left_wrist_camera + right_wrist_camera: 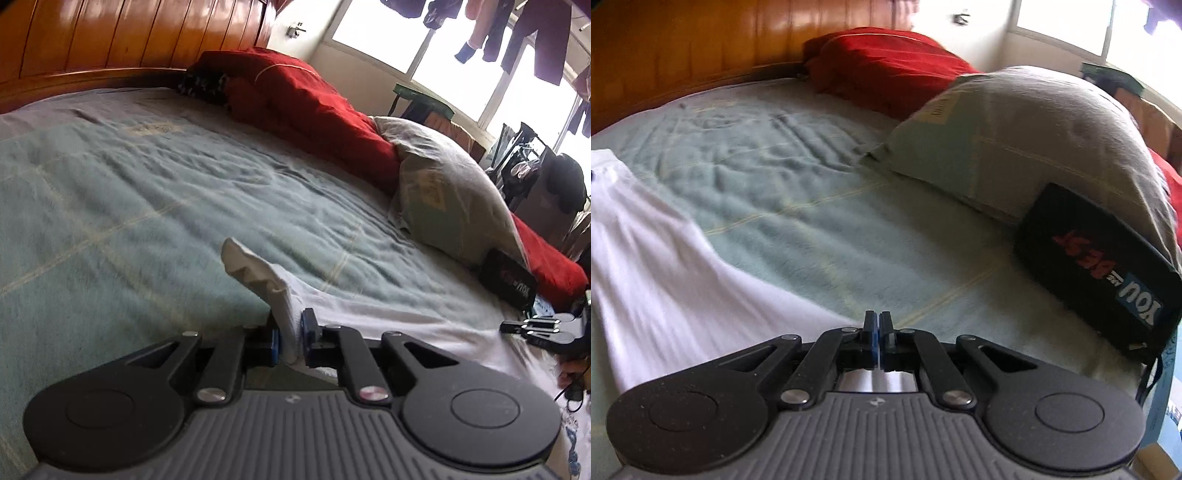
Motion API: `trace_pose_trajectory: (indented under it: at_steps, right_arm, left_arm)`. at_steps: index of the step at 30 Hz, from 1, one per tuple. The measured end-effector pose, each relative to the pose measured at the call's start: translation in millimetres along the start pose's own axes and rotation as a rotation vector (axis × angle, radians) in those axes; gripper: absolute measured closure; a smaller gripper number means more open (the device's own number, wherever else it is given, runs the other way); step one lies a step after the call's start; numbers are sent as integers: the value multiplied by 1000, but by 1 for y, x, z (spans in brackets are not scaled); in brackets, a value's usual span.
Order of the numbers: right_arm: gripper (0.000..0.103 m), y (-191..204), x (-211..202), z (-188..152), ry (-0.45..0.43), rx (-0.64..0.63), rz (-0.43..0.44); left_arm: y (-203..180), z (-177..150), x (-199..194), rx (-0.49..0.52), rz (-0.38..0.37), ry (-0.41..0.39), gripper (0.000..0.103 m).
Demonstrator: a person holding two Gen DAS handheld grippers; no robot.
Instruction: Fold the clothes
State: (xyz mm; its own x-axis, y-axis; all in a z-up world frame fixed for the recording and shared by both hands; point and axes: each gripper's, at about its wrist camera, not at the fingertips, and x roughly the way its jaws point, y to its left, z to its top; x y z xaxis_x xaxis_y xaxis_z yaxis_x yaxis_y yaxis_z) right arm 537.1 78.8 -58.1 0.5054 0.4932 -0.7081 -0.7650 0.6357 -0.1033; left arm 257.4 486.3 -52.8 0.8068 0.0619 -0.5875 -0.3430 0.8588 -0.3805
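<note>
Bed (147, 177) with green blanket: white garment (388, 325) lies near, soft, light, limp. Left hand-held gripper (290, 341) pinches its raised corner; right hand-held gripper (878, 341) closed, apparently on its hem. Best gripped at edges.

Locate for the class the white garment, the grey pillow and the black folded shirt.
white garment (665, 266): right wrist view, middle of cloth.
grey pillow (1034, 147): right wrist view, its top face.
black folded shirt (1100, 258): right wrist view, printed front.

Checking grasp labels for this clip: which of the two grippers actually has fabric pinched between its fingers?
The left gripper: the white garment is bunched up between its fingers. The right gripper is shut with nothing visible between its pads.
</note>
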Motion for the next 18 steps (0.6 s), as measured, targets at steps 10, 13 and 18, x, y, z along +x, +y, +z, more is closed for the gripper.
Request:
trace_pose_trajectory:
  at_steps: [10,13,18]
  right_arm:
    - [92,18,-19,18,-6,46,29]
    - [91,31,-19,27,26,108,132]
    - [88,66,13,32,126,129,237]
  left_arm:
    - [21,-5,-17,-50,124,36,71]
    - [8,3,-27,24,155,1,68]
    - [-28,0,-23,164,83,14,59]
